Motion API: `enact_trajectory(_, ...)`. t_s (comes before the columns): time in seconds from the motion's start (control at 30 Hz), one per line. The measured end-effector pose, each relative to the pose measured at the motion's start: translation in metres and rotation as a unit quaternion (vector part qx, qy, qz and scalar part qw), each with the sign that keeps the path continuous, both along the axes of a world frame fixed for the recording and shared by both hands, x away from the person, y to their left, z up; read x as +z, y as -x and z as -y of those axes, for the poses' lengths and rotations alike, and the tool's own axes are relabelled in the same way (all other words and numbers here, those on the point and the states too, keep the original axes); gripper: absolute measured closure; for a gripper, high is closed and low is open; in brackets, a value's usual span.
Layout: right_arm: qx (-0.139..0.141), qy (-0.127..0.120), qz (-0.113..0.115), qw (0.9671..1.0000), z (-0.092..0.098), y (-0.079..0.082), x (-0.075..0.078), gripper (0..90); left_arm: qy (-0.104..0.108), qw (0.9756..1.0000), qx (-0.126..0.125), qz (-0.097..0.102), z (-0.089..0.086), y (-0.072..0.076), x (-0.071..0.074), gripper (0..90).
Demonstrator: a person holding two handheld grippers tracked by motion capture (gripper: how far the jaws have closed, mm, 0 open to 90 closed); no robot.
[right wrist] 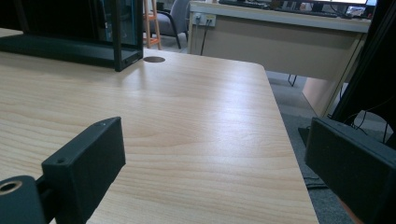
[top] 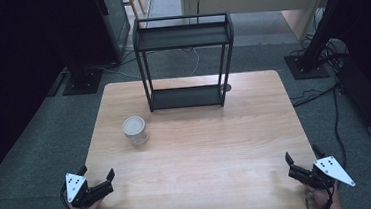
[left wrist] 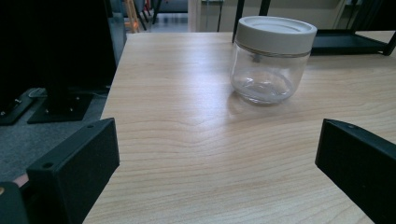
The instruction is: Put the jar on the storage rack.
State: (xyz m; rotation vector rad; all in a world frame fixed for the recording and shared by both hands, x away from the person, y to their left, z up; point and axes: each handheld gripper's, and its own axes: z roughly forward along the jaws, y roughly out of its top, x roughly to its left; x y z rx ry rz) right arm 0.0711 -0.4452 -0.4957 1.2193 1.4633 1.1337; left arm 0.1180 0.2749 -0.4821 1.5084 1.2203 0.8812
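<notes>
while both of my tongs wait at the near edge of the desk (top: 197, 148), nothing has been picked up yet, so i judge the work to be at its very start. my left tongs (top: 98, 184) sit at the near left corner with their jaws spread wide and nothing between them; in the left gripper view the jar (left wrist: 272, 59) stands ahead of those open jaws, a little to one side, well apart from them. my right tongs (top: 299, 168) sit at the near right corner, also spread and holding nothing, with bare wood ahead of them in the right gripper view.

the jar (top: 135, 130) is a clear glass one with a pale lid screwed on, upright and looking empty. taking the black shelf rack (top: 185, 59) at the far side of the desk as my landmark, the jar stands on the desk in front of the rack, nearer to me and just off its left front leg, not touching it. both of the rack's shelves look bare.

as i read it, reaching for the jar, closing on it and moving it all remain to be done; the left tongs are the nearer pair.
</notes>
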Motion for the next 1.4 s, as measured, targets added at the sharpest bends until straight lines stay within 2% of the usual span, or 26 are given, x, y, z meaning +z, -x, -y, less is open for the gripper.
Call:
enact_trajectory(0.17, 0.002, -0.004, 0.0, 1.0, 0.001, 0.0, 0.0, 4.6, -0.006, 1.0, 0.0, 0.001, 0.002, 0.0, 0.0, 0.0)
enact_trajectory(0.4, 0.003, 0.002, -0.003, 1.0, 0.0, -0.001, 0.001, 4.7, -0.018, 0.9997, -0.012, -0.01, 0.002, -0.004, 0.006, 0.7)
enact_trajectory(0.47, 0.003, 0.001, -0.003, 1.0, 0.0, -0.001, 0.001, 4.7, -0.023, 0.9997, -0.006, -0.012, 0.004, -0.004, 0.007, 0.7)
enact_trajectory(0.57, 0.003, 0.0, -0.004, 1.0, 0.001, -0.001, 0.001, 4.6, -0.011, 0.9999, 0.004, -0.012, 0.002, -0.005, 0.01, 0.8)
enact_trajectory(0.63, 0.003, 0.0, -0.003, 1.0, 0.001, -0.001, 0.001, 4.6, 0.002, 0.9999, 0.002, -0.013, 0.0, -0.006, 0.01, 0.8)
enact_trajectory(0.7, 0.003, 0.001, -0.004, 1.0, 0.001, -0.001, 0.001, 4.6, -0.006, 0.9999, -0.003, -0.014, 0.004, -0.009, 0.012, 0.7)
enact_trajectory(0.97, 0.004, -0.001, -0.003, 1.0, 0.001, 0.0, 0.001, 4.6, -0.014, 0.9995, -0.015, -0.026, 0.018, -0.026, 0.014, 0.7)
enact_trajectory(1.4, 0.006, -0.001, -0.002, 1.0, 0.002, 0.0, 0.001, 4.6, -0.029, 0.9984, -0.04, -0.027, 0.038, -0.048, 0.02, 0.8)
